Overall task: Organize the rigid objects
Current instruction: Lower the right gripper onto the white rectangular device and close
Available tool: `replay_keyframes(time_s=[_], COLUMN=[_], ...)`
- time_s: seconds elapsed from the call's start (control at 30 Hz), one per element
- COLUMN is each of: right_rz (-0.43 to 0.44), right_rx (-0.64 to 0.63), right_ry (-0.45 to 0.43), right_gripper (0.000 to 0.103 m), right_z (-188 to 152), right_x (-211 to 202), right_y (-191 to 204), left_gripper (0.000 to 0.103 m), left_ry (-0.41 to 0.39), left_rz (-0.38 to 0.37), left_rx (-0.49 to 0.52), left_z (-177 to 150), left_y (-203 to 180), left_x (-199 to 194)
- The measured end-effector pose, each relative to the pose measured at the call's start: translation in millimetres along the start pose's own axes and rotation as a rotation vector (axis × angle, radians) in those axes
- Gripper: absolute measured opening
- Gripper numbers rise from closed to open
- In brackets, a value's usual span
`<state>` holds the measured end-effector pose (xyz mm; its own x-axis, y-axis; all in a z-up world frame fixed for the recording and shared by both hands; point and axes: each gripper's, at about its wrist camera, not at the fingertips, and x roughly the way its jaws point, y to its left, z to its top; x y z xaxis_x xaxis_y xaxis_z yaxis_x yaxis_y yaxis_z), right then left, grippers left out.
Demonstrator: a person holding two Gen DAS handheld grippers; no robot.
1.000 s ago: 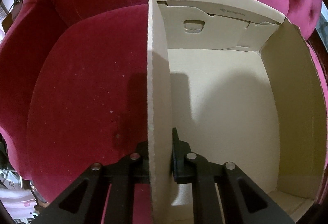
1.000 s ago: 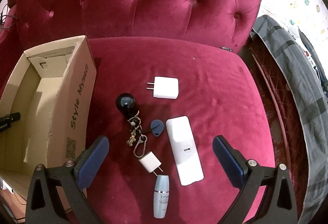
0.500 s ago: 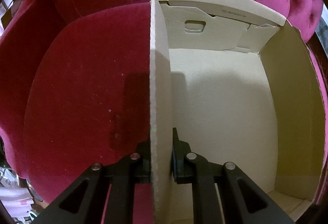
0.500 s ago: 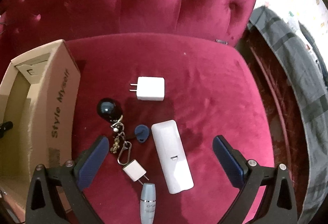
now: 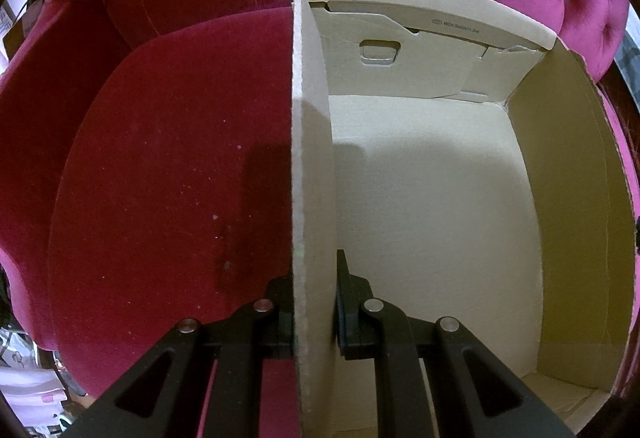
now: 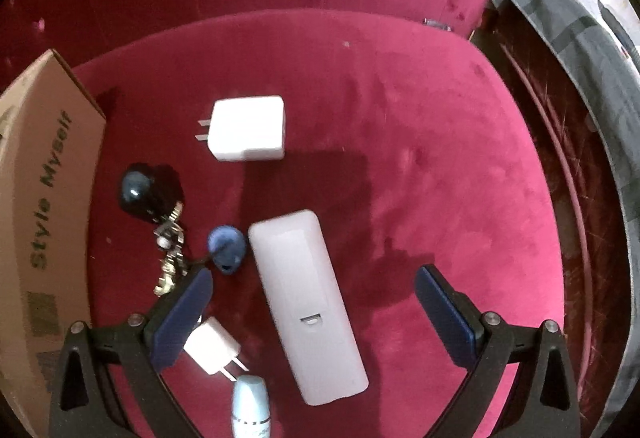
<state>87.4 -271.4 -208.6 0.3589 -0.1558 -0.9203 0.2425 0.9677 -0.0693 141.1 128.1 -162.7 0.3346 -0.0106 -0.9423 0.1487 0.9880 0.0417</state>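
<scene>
Two grippers: our left (image 5: 314, 302) clamps box wall (image 5: 312, 197); our right (image 6: 312, 302), fingers open, above remote (image 6: 306, 302).

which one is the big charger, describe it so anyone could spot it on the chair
Start at the red velvet seat and the cardboard box at its left edge. The big charger lies just right of the box, nearest the backrest. It is square and white with prongs facing the box, larger than the small charger.

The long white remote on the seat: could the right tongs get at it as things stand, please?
Probably yes: the right tongs are open astride the white remote, nothing lying on it, though the small charger sits close by one finger.
</scene>
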Motion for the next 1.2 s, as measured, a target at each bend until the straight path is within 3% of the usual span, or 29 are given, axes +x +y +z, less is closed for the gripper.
replay_keyframes(time_s=[0.47,0.6,0.83,0.9,0.97,1.03,1.2], right_rz=[0.012,0.062,0.053,0.061,0.067,0.089,0.088], right_rx=[-0.044,-0.003,-0.011,-0.016,-0.029,-0.044,-0.025], right_ry=[0.112,0.114,0.097,0.094,0.071,0.055,0.044], right_gripper=[0.098,0.103,0.102,0.096,0.070,0.050,0.050], right_z=[-25,-30,-40,-35,-33,-33,-36], right_x=[48,58,57,52,43,36,30], right_y=[-8,-19,-17,-17,-14,-7,-7], left_gripper=[0.013,0.013,0.013,0.013,0.013,0.013,0.013], left_ry=[0.001,0.000,0.001,0.001,0.000,0.000,-0.001], left_rz=[0.004,0.006,0.007,0.008,0.008,0.009,0.009], left_rx=[0.003,0.003,0.005,0.004,0.005,0.005,0.004], left_z=[2,1,1,1,1,2,1], left_y=[1,-1,-2,-2,-2,-2,-3], left_x=[-1,0,-1,-1,-1,-1,-1])
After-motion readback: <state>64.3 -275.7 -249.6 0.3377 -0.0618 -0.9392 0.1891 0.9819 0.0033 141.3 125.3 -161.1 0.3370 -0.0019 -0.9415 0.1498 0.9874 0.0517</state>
